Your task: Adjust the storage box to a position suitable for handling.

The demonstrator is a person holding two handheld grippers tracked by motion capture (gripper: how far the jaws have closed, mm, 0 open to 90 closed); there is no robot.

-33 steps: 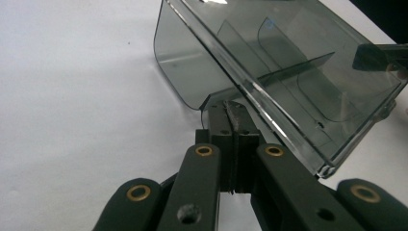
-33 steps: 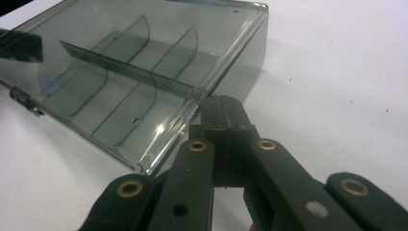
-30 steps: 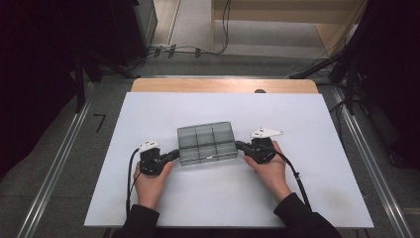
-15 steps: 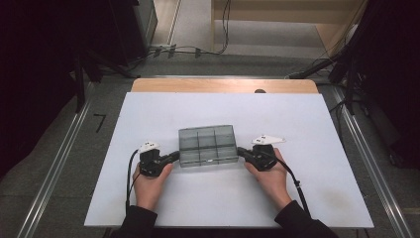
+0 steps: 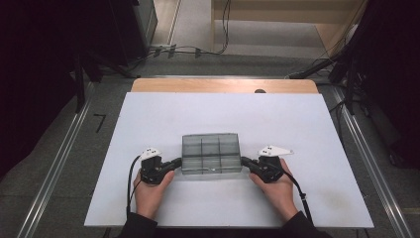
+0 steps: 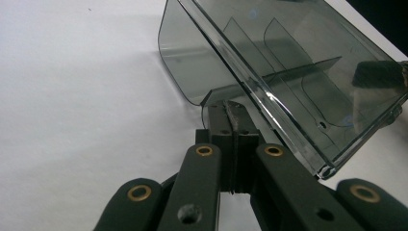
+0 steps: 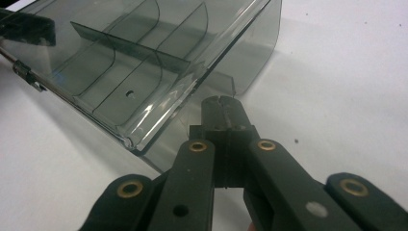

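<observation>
1. Jaws on both grippers were pressed fully together, with nothing between them — the left gripper [image 5: 174,163] and the right gripper [image 5: 244,162] each met an opposite end of the smoky clear box [image 5: 211,152].
2. That box lay on the white table [image 5: 163,119], towards the near side, between the two hands; dividers split its inside into compartments.
3. From the left gripper's own view, the shut tips [image 6: 232,111] sat right at the lower edge of the box's end wall [image 6: 192,67], under the rim of the lid; whether they actually touched the plastic could not be told.
4. From the right gripper's own view, the closed tips [image 7: 222,107] stood just beside the other end wall [image 7: 250,62] — close, but contact was unclear.
5. A left hand [image 5: 148,193] and a right hand [image 5: 277,191] gripped the tools from the near edge of the table, cables trailing back.
</observation>
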